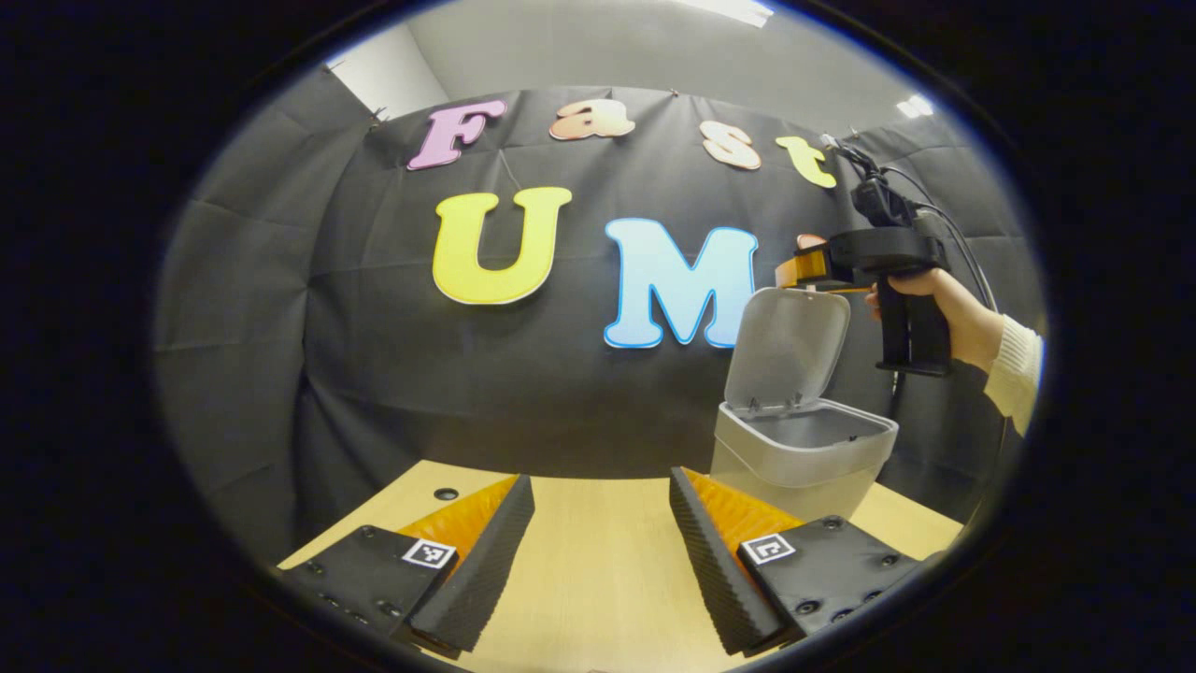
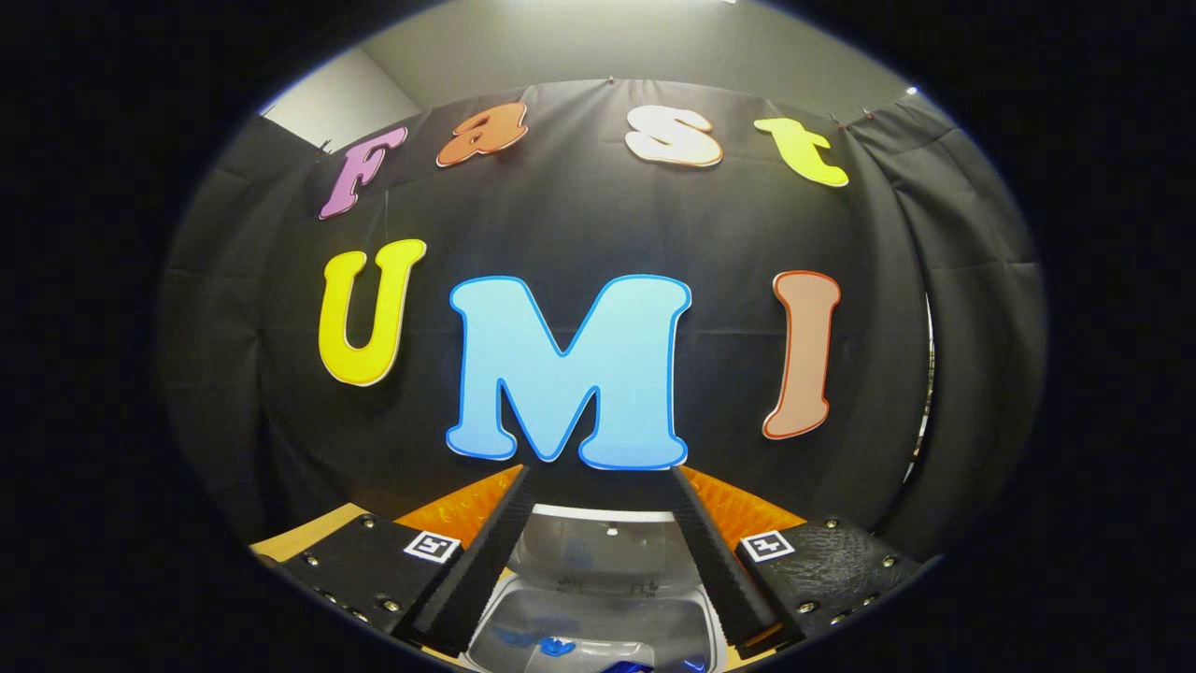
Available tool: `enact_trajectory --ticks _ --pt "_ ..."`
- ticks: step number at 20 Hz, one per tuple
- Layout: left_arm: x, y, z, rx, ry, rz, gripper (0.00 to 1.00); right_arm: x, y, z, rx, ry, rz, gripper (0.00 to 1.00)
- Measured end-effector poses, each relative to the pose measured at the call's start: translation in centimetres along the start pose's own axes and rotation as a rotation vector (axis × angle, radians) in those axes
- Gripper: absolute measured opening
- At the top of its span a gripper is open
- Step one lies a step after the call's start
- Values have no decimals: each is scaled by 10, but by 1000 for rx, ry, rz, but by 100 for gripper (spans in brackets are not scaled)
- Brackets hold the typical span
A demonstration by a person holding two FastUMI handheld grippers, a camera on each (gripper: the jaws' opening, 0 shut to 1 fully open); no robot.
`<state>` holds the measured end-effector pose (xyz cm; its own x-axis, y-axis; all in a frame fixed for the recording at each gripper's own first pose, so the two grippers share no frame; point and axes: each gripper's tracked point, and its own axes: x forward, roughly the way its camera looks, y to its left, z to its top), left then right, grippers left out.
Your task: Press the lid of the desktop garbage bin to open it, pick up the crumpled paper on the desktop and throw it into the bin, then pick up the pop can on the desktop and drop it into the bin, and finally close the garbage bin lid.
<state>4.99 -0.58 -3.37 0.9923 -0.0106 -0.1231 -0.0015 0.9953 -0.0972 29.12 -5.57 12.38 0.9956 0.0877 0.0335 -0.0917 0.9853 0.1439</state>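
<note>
- Two fingers of the left gripper (image 1: 598, 551) stand spread and empty over the table (image 1: 598, 598); far right, the bin (image 1: 804, 449) has its lid (image 1: 785, 350) raised.
- Right gripper (image 2: 598, 551) hangs released above the bin's mouth (image 2: 589, 617), something blue, perhaps the can, below; closing the lid likely comes next.

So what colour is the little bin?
The bin is light grey, inside its raised lid too. The left gripper view shows it best.

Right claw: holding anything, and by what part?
Nothing. The right claw is open over the open bin, fingers apart with no object between them. The left claw is open too, over bare table.
</note>
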Motion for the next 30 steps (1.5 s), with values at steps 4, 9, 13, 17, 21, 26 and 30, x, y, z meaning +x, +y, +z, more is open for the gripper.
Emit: enact_trajectory --ticks 4,9,13,17,21,26,30 --pt "-10 -2 -11 7 6 -11 95 -24 4 -16 17 2 6 94" --pt "-27 -4 -9 -1 -1 -8 95 -56 9 -39 25 44 8 94" --pt "-32 -8 -9 -1 -6 -7 95 -69 13 -69 42 100 12 93" --pt "-38 -6 -8 5 -9 6 95 -70 17 -108 62 176 14 93" --pt "-40 -1 -9 16 -2 25 95 -64 18 -135 67 186 7 95" --pt "-41 5 -10 22 1 48 95 -58 15 -162 41 183 5 95" --pt "-38 3 -11 20 2 53 96 -57 14 -162 5 143 8 95"
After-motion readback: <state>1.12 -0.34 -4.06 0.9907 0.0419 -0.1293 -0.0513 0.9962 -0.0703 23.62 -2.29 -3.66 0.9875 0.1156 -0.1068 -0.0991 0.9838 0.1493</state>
